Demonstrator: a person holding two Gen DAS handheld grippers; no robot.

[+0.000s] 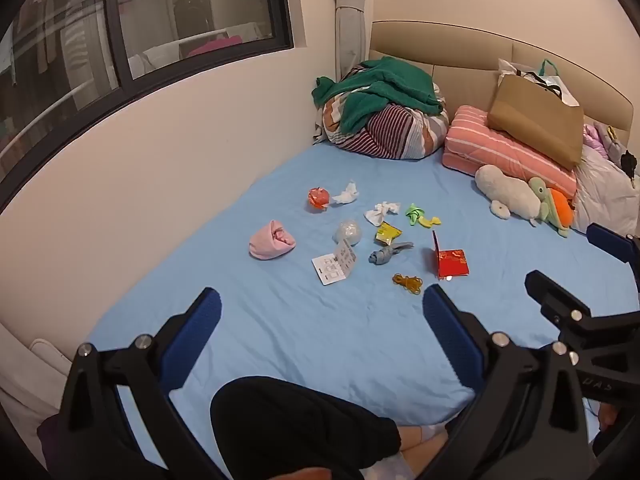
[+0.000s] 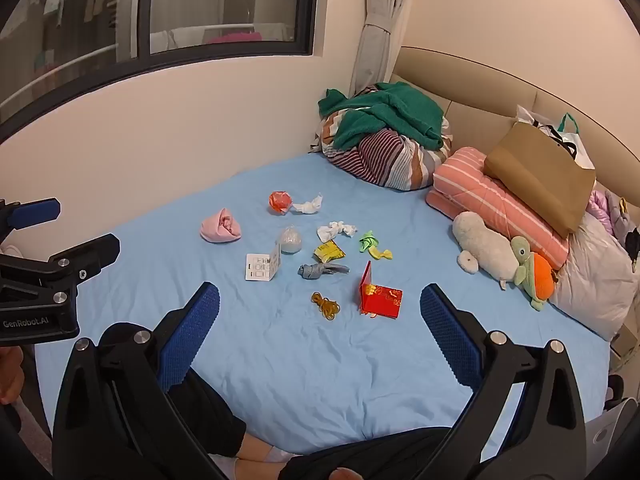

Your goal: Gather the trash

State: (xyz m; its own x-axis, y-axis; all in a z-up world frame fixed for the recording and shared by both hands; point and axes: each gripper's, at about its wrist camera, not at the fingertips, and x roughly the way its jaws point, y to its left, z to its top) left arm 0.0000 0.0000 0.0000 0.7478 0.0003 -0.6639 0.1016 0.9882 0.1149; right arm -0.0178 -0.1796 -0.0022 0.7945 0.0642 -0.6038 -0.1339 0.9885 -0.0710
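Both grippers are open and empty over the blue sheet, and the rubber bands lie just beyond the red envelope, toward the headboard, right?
Not quite. The rubber bands lie nearer the grippers than the red envelope, beside it, as the right wrist view shows. The rest holds.

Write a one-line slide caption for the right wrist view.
Open right gripper hovers over a blue bed strewn with tissues, wrappers and a red envelope.

Both feeds look evenly lit by warm indoor light; I see soft, faint shadows on the blue sheet (image 1: 320, 340). The dark window (image 1: 120, 32) mirrors a ceiling lamp and the room. Strong fisheye bending, black vignette corners. Focus sharp throughout.
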